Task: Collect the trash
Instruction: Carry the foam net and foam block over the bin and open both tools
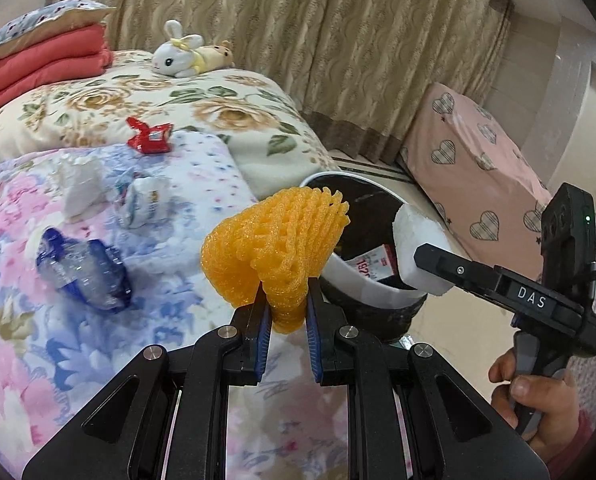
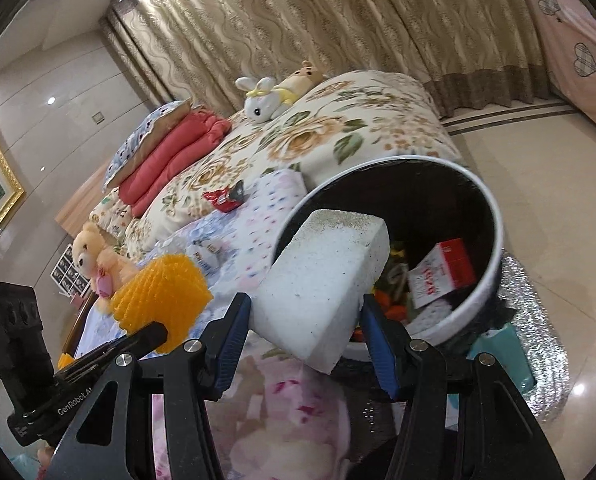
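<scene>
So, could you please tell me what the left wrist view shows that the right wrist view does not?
Only the left wrist view shows the crushed blue bottle on the bed and the hand holding the right gripper.

Only the right wrist view shows the teddy bear and the gold picture frame.

Both show the left gripper shut on the yellow foam net, the right gripper shut on the white foam block, the bin, the red wrapper and the toy rabbit.
</scene>
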Demonstrator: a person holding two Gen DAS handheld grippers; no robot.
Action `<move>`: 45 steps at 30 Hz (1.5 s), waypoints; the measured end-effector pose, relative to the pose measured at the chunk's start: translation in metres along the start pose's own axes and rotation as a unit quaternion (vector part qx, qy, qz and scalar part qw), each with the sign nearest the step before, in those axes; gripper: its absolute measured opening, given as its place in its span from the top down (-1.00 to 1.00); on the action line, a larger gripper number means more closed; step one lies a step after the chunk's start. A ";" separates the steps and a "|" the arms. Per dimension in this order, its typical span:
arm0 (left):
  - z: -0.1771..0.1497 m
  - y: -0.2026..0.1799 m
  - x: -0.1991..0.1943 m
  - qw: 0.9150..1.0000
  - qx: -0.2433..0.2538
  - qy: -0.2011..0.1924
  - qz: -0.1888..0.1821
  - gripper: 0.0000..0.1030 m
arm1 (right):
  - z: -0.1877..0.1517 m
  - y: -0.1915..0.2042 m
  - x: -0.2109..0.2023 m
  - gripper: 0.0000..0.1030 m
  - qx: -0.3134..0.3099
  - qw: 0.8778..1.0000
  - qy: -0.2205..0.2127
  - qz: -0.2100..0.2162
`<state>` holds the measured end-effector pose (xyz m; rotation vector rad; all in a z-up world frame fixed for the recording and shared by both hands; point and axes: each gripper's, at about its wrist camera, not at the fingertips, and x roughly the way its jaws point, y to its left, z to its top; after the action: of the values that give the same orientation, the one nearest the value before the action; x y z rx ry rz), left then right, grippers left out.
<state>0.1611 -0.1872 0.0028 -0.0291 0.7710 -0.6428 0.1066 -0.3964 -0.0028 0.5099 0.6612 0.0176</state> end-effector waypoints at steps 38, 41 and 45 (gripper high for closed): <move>0.035 -0.060 0.074 0.998 0.041 0.043 -0.023 0.71 | 0.040 -0.052 0.011 -0.18 0.007 1.000 0.010 -0.027; 0.035 -0.060 0.075 0.998 0.038 0.045 -0.021 0.62 | 0.041 -0.055 0.013 -0.19 0.010 0.999 0.011 -0.030; 0.034 -0.057 0.074 0.998 0.026 0.045 -0.025 0.14 | 0.041 -0.059 0.012 -0.34 0.020 0.999 0.008 -0.035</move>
<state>0.1926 -0.2807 -0.0051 0.0279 0.8432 -0.7146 0.1318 -0.4646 -0.0088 0.5253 0.6965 -0.0582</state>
